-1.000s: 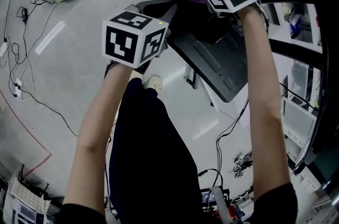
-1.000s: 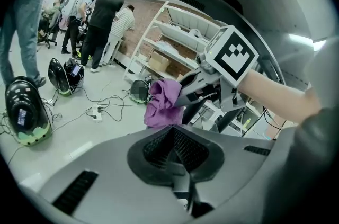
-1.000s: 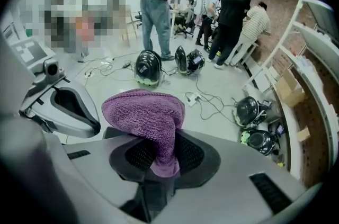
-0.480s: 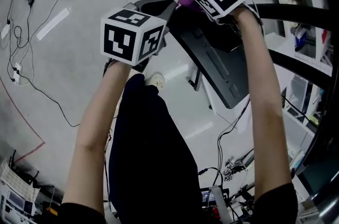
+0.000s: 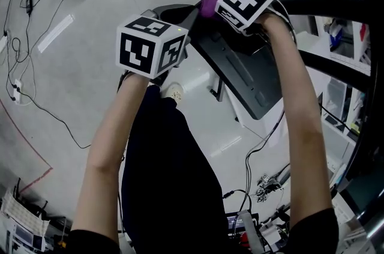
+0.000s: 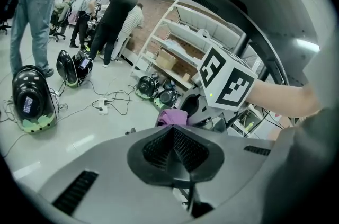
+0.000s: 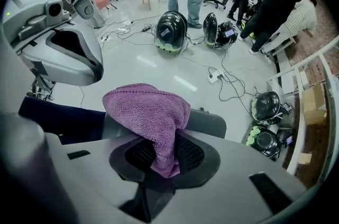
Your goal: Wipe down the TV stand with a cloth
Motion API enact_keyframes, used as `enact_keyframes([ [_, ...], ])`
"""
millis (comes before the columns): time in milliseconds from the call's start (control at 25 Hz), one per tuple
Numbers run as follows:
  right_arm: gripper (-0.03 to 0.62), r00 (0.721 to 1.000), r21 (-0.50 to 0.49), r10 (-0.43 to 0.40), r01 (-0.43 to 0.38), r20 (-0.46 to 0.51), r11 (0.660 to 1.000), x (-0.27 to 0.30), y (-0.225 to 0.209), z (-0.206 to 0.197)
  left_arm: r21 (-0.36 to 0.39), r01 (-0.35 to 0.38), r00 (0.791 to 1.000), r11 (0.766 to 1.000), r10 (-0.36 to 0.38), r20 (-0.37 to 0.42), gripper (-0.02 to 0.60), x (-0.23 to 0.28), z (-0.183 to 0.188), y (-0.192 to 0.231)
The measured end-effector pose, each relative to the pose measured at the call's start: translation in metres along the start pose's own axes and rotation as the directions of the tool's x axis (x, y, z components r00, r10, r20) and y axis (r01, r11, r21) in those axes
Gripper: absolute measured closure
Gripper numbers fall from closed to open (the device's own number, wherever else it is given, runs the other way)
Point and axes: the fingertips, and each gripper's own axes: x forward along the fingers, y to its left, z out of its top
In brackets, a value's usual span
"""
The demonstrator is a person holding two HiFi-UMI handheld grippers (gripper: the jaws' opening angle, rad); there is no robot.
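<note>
Right gripper view alone shows right gripper point(image 7: 164, 154) fingers pinching cloth point(image 7: 148, 109); left gripper point(image 6: 174, 146) fingers pressed together.

Glossy grey floor point(image 5: 78, 66), loose cables point(image 7: 235, 91), white shelving point(image 6: 175, 51), brick wall point(image 6: 152, 24) behind.

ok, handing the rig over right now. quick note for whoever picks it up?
Right gripper: shut on the purple cloth, which bunches out ahead of the jaws, up at the far end of the black TV stand.
Left gripper: shut, nothing in it, held to the left of the stand.
Done: cloth is gripped and at the stand. How much has been wiped can't be told.
Left: wipe the cloth along the stand's surface. Safest to treat all of it as undone.
</note>
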Motion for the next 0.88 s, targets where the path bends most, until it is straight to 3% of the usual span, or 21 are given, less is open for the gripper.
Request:
enact_keyframes([
  [280,0.496,0.999,-0.069,-0.015,0.013,-0.040,0.998,0.001,0.006,-0.011,0.000,0.023,1.000,1.000,-0.023,-0.013,0.575,0.008,-0.011,-0.018],
  [480,0.496,0.994,-0.070,-0.112,0.112,-0.003,0.991,-0.025,-0.002,-0.011,0.003,0.029,1.000,1.000,-0.028,-0.007,0.575,0.004,-0.009,-0.025],
  [680,0.496,0.973,-0.003,-0.176,0.179,0.146,0.984,-0.068,-0.014,-0.013,0.009,0.042,0.999,0.999,-0.042,0.017,0.575,0.008,0.007,-0.039],
  [880,0.496,0.910,0.170,-0.291,0.249,0.294,0.953,-0.117,-0.037,-0.040,0.048,0.081,0.996,0.996,-0.082,0.032,0.575,0.020,0.023,-0.065],
])
